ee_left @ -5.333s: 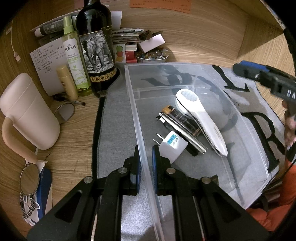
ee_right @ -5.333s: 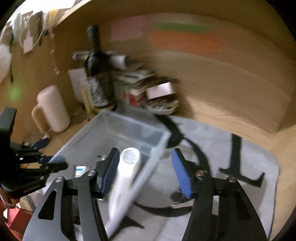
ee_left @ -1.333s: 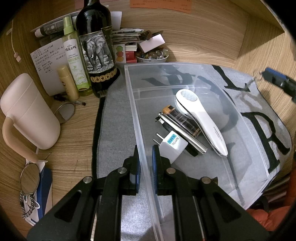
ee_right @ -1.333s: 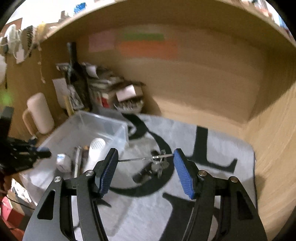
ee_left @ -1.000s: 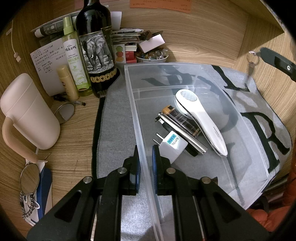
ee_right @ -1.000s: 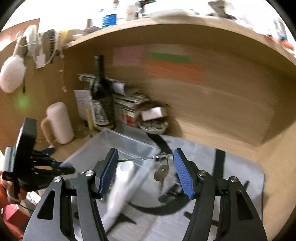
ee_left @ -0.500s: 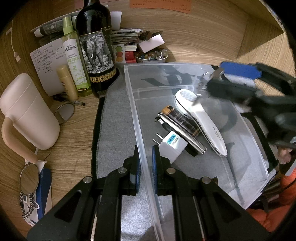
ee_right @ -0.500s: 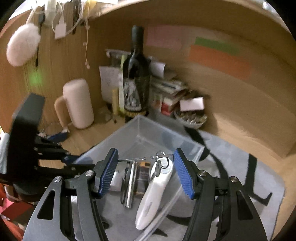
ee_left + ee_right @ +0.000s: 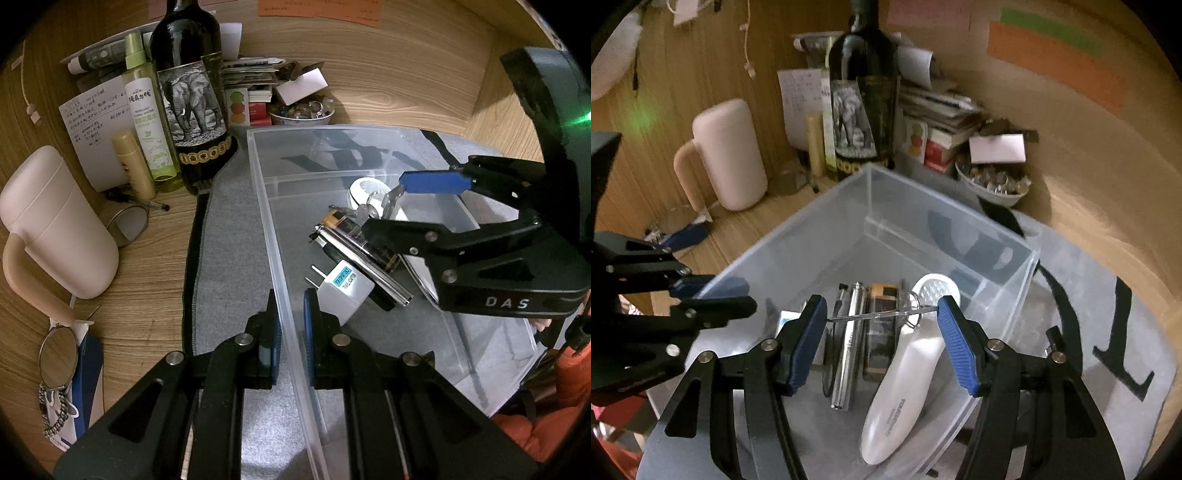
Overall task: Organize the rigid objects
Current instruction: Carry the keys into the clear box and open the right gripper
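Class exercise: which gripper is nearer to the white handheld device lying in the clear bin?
Right. The right gripper hangs just above the white handheld device, holding a key ring over its head. The left gripper is clamped on the clear bin wall, farther off.

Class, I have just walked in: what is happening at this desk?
A person is sorting small items into a clear plastic bin. The left gripper is shut on the bin's near wall, steadying it. The right gripper holds a thin key ring stretched between its pads, with keys hanging over the bin. Already inside lie a white handheld device, a silver tube, a battery and a white plug adapter.
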### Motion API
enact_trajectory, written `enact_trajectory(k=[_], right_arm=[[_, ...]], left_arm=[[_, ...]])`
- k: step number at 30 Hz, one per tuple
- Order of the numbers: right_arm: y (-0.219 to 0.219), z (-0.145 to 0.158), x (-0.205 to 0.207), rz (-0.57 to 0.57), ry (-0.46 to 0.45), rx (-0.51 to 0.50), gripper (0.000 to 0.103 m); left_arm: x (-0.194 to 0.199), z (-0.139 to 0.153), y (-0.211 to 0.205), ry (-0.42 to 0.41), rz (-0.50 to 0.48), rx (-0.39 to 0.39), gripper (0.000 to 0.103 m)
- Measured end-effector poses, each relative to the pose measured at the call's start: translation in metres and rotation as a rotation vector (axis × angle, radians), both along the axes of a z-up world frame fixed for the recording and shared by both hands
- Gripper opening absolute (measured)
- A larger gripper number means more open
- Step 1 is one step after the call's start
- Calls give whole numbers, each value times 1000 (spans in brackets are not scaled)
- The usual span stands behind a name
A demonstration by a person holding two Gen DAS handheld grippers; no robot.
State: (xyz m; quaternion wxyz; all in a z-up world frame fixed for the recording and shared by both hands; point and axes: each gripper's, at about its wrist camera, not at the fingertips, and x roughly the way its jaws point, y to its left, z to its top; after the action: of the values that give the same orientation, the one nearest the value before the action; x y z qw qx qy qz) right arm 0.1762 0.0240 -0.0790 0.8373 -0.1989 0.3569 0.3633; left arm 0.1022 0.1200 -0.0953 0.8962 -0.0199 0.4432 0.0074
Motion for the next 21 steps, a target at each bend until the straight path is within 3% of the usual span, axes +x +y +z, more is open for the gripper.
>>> enact_trajectory(k=[6, 11, 18, 21], right_arm=[[0, -3, 0, 0, 12, -22, 59], [-7, 5, -2, -10, -22, -9, 70], [-23, 22, -9, -36, -70, 24, 73], [-32, 29, -10, -63, -91, 42, 83]], left_arm=[[0, 0, 0, 0, 0, 1, 9], [1, 0, -2, 1, -1, 4, 9], [0, 0, -2, 1, 0, 4, 9], [0, 0, -2, 1, -1, 5, 9]])
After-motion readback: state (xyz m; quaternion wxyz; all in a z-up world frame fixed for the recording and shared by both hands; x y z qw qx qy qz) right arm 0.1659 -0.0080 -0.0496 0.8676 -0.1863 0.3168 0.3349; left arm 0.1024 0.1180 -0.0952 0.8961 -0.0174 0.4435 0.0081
